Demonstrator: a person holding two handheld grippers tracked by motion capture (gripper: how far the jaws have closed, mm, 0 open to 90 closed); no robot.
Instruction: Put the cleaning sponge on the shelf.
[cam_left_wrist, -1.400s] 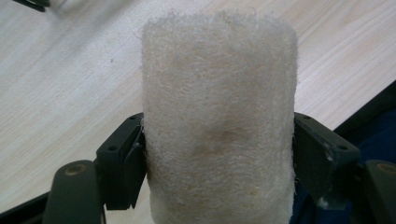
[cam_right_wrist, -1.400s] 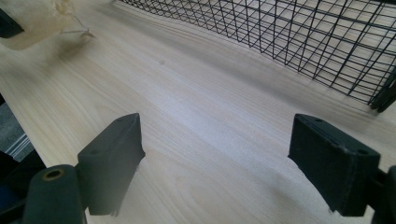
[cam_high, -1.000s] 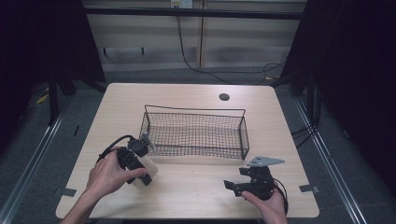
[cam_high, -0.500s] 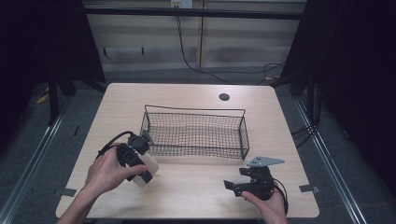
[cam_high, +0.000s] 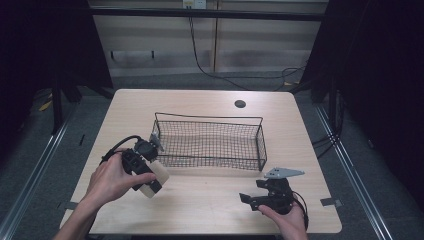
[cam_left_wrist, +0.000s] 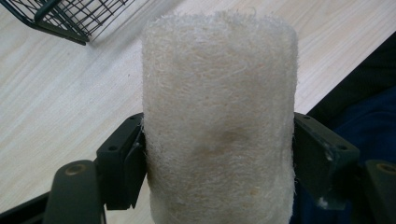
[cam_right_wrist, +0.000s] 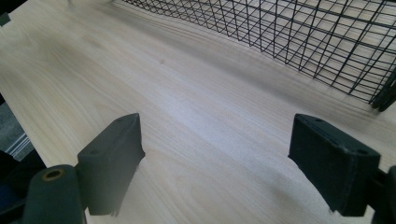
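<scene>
Gripping the fibrous loofah roll (cam_left_wrist: 219, 121), the left gripper (cam_high: 145, 172) has tilted it since a second ago, near the table's (cam_high: 200, 200) left edge beside the wire basket (cam_high: 210, 142), probably its destination; right gripper (cam_high: 260, 199) rests spread, empty.

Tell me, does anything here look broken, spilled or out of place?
Nothing stands out. The wire basket sits squarely upright on the table, with nothing spilled. The left gripper clamps a pale fibrous sponge; the right gripper is open.
</scene>
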